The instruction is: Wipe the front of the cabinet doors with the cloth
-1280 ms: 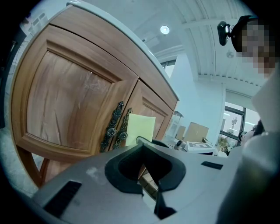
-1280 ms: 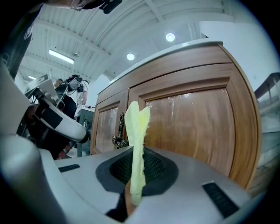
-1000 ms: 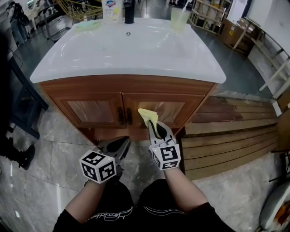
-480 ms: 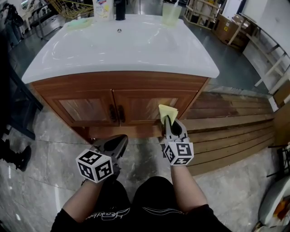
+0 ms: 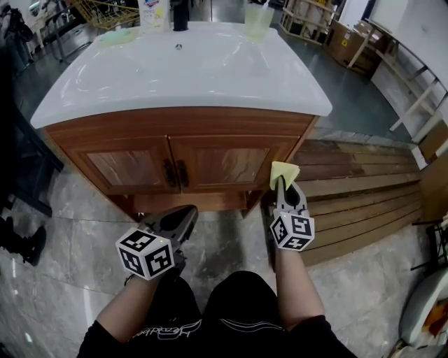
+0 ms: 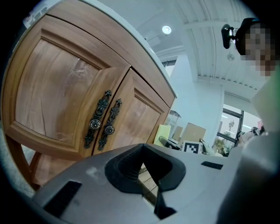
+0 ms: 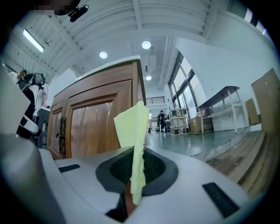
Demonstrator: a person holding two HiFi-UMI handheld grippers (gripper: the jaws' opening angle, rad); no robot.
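Note:
The wooden cabinet (image 5: 140,129) under a white sink top (image 5: 182,70) has two panelled doors: the left door (image 5: 115,168) and the right door (image 5: 227,162), with dark metal handles (image 5: 175,173) at the centre. My right gripper (image 5: 281,184) is shut on a folded yellow cloth (image 5: 283,172), which stands up from the jaws (image 7: 133,131). It sits at the cabinet's right front corner, just off the right door (image 7: 92,127). My left gripper (image 5: 186,214) hangs low in front of the doors, shut and holding nothing, facing the handles (image 6: 103,119).
Stacked wooden planks (image 5: 357,189) lie on the floor right of the cabinet. A bottle (image 5: 152,10), a black tap (image 5: 180,14) and a pale cup (image 5: 257,17) stand at the back of the sink top. Dark furniture (image 5: 21,161) stands at the left. The floor is glossy marble.
My right gripper has carried the cloth rightwards across the right door, from near the handles to the cabinet's right corner. The left gripper has stayed where it was.

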